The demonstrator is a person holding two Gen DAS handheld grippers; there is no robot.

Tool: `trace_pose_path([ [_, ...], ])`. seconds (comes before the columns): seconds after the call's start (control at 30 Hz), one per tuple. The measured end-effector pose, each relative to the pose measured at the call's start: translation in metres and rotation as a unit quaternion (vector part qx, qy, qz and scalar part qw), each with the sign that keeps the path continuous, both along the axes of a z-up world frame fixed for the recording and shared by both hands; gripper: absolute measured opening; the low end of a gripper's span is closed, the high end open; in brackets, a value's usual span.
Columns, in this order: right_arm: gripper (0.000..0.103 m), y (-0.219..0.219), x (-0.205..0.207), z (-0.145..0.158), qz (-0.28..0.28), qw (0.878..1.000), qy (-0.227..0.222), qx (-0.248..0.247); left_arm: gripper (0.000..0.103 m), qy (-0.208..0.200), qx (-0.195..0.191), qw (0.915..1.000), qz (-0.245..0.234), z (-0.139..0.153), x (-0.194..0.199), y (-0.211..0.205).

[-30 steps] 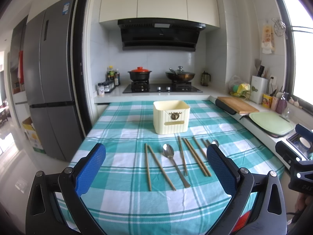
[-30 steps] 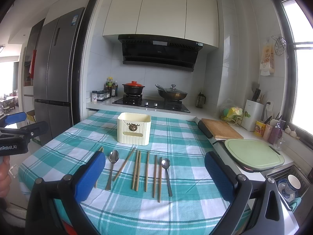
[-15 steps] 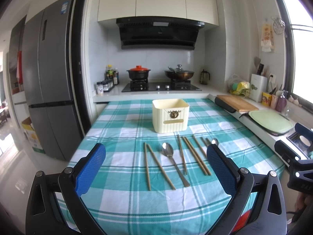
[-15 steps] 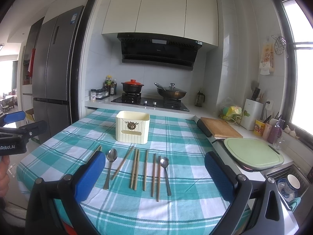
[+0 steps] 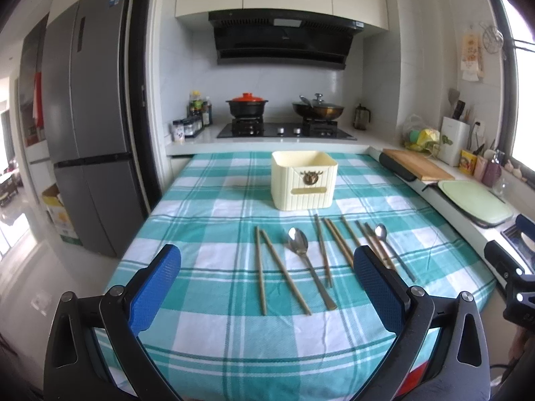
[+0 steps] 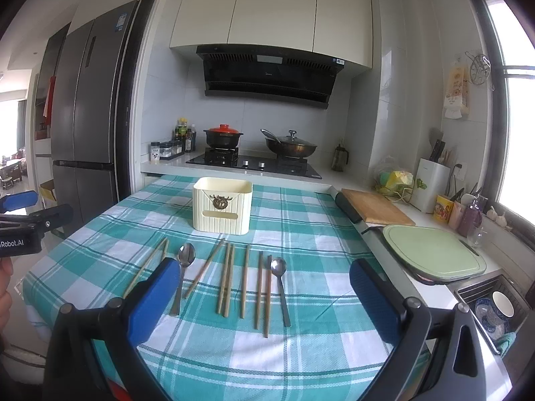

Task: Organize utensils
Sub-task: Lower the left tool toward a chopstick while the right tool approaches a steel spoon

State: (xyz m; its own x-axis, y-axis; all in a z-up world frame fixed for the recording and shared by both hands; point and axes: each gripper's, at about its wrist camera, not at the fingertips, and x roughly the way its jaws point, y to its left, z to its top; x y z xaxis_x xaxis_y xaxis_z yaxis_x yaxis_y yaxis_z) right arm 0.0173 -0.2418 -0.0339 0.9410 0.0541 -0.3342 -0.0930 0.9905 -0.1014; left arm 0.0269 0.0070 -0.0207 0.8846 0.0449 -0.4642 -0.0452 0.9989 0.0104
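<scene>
Left wrist view: the left claw [image 5: 267, 282] is wide open and holds nothing. Chopsticks [image 5: 282, 267] and spoons [image 5: 297, 245] lie on the table [image 5: 214, 220] just past it, the box [image 5: 303, 179] farther on. The right claw [image 6: 264, 292] is wide open too, empty.

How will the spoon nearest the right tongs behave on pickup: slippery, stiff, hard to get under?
Likely stiff: the spoon looks like polished metal with a thin straight handle. Probably slippery, given the shiny bowl. It lies flat on the checked tablecloth right beside a chopstick, so pinching the low handle may be fiddly and could nudge that neighbour.
</scene>
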Motion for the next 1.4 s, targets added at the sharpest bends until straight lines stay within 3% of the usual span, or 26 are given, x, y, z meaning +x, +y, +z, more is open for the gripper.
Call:
trace_pose_path([
  [0.47,0.103,-0.031,0.046,-0.030,-0.044,0.998,0.052,0.002,0.103,0.095,-0.045,0.9944,0.005,-0.047,0.057,0.019],
  [0.73,0.103,-0.065,0.089,-0.073,-0.072,0.988,0.131,0.029,0.103,0.140,-0.019,0.9892,0.040,-0.076,0.112,0.041],
  [0.93,0.103,-0.076,0.107,-0.090,-0.067,0.985,0.156,0.043,0.103,0.171,-0.010,0.9837,0.055,-0.101,0.154,0.052],
  [1.27,0.102,-0.071,0.169,-0.116,-0.017,0.980,0.193,0.036,0.102,0.212,0.007,0.9769,0.026,-0.135,0.213,0.035],
  [1.4,0.086,-0.062,0.211,-0.135,0.005,0.976,0.218,0.026,0.102,0.234,0.016,0.9717,0.026,-0.153,0.229,0.032],
])
